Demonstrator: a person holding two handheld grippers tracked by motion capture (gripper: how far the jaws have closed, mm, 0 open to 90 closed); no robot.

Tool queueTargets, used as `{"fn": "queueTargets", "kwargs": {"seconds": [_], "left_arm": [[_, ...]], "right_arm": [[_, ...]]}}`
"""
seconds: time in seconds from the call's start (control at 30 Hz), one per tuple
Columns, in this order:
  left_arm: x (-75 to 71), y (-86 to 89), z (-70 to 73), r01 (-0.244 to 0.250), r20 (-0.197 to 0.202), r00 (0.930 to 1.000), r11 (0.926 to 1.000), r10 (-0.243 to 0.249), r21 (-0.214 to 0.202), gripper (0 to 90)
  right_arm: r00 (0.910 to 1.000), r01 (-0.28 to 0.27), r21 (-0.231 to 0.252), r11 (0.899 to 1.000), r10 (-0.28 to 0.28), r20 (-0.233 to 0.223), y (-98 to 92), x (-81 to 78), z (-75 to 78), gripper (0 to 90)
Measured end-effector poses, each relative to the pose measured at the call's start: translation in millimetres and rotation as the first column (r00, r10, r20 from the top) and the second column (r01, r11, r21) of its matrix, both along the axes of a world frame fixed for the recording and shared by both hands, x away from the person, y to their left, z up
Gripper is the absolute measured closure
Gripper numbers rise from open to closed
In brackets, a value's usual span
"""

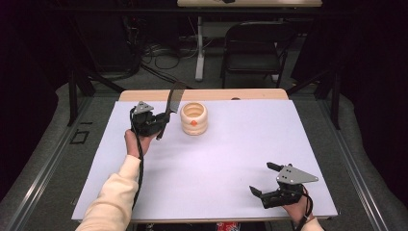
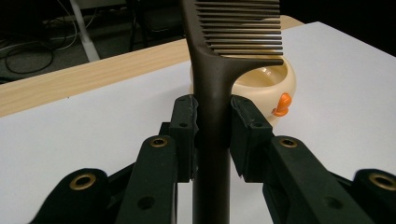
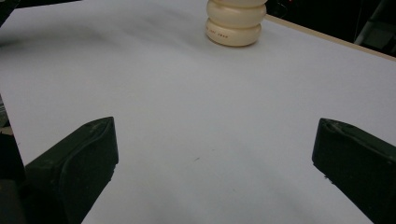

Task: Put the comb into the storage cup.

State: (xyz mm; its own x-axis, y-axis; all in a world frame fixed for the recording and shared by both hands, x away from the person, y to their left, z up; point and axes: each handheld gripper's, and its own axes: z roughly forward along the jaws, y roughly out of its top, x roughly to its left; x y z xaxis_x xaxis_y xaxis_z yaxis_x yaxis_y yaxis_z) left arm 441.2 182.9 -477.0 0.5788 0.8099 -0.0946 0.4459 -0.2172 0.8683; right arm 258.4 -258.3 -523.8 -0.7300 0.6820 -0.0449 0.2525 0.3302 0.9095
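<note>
High view puts the left gripper (image 1: 159, 121) at the far left of the white table (image 1: 231, 159), clamped on the handle of a dark comb (image 1: 174, 102). The comb's long axis runs from the jaws up toward one o'clock, so its toothed end stands high, tilted toward the cream cup (image 1: 194, 118). The cup sits just beside the gripper, at about three o'clock from it, mouth open upward, an orange mark on its near side.

Left gripper view confirms the hold: both pads press the comb (image 2: 212, 107) handle from either side, the handle rising straight at twelve o'clock, teeth pointing to three o'clock. The cup (image 2: 261, 86) lies right behind the handle, a little toward one o'clock.

The right gripper (image 1: 265, 179) rests near the front right corner, well apart from both things, jaws spread wide with nothing between them. Its own view shows the cup (image 3: 236, 23) far off at twelve o'clock.

My judgement: the left hand is much the nearer, and dropping the comb into the cup means carrying it toward three o'clock, above the rim.
</note>
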Motion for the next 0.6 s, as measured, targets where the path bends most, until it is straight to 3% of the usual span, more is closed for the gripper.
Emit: {"fn": "queueTargets", "kwargs": {"seconds": [0.6], "left_arm": [[3.7, -5.9, 9.7, 0.004, 0.021, 0.9998, 0.9992, -0.003, -0.04, 72.3]], "right_arm": [[1.0, 0.007, -0.001, 1.0, -0.007, 0.003, 0.0, -0.7, 0.4, 0.0]]}}
